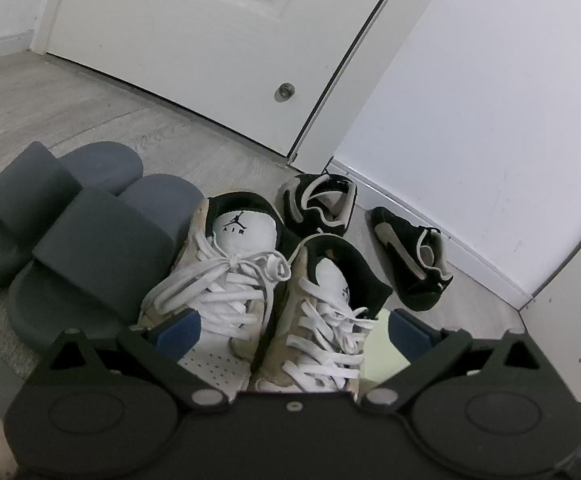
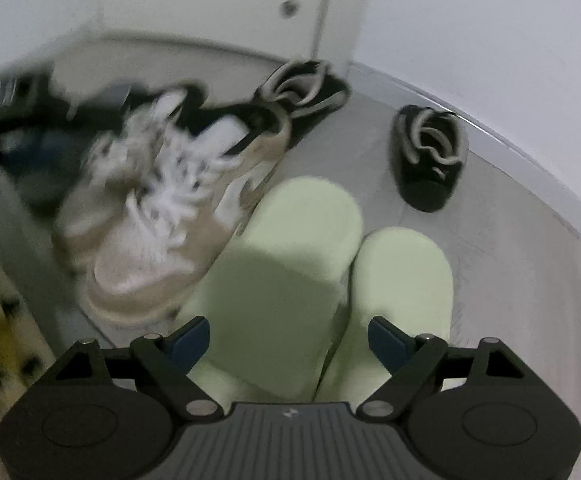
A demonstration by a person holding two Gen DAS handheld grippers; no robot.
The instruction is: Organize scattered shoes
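Left wrist: claw [image 1: 294, 330] wide around sneakers [image 1: 266, 280].

Both cameras sit low over the floor and face the white door [image 1: 194, 36], each looking out past its own gripper's fingers. The left wrist view hangs close above the pair of white laced sneakers [image 1: 250, 280], with the door straight ahead. The right wrist view, blurred, looks steeply down on the pale green slides [image 2: 314, 264], farther back from the door; both views share the sneakers, the two black shoes [image 1: 410, 256] and the door.
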